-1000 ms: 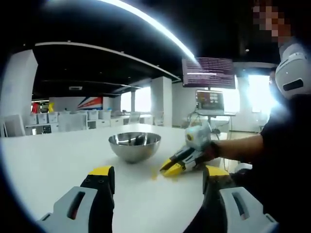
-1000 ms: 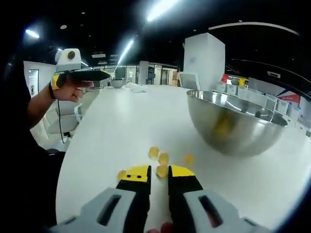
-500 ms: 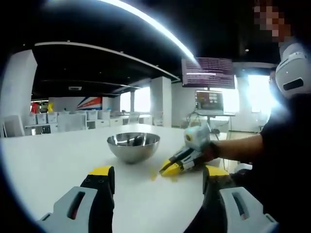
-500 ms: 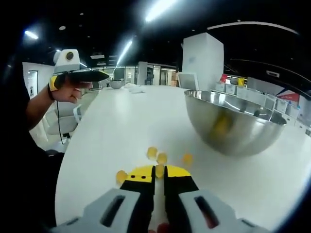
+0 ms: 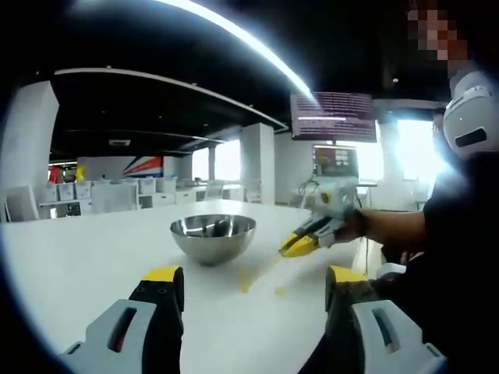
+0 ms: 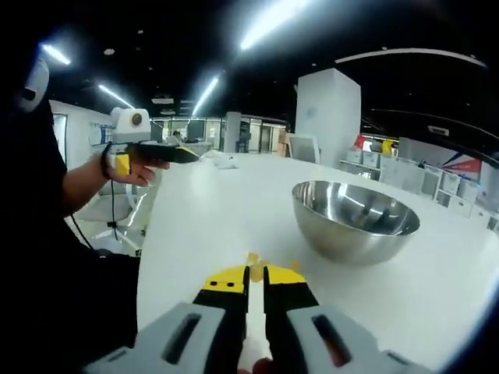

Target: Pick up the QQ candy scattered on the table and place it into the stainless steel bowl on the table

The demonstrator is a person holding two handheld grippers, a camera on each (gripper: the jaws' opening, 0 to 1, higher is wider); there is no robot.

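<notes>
Right gripper view: right gripper [image 6: 256, 274] jaws almost closed, candy between the tips can't be confirmed
Left gripper view: left gripper [image 5: 253, 282] jaws wide apart, holding nothing
Candy [image 5: 279, 292]: few pieces on table [image 5: 70, 257], near bowl [image 5: 213, 236]
Bowl: upright, mid-table

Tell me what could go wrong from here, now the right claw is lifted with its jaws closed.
1. The right claw shows almost no gap between its yellow tips; whether a yellow QQ candy sits there is hard to tell, so it may be an empty carry.
2. If held, a small candy could slip before reaching the round stainless steel bowl.
3. Loose yellow candies lie near the white table's edge.
</notes>
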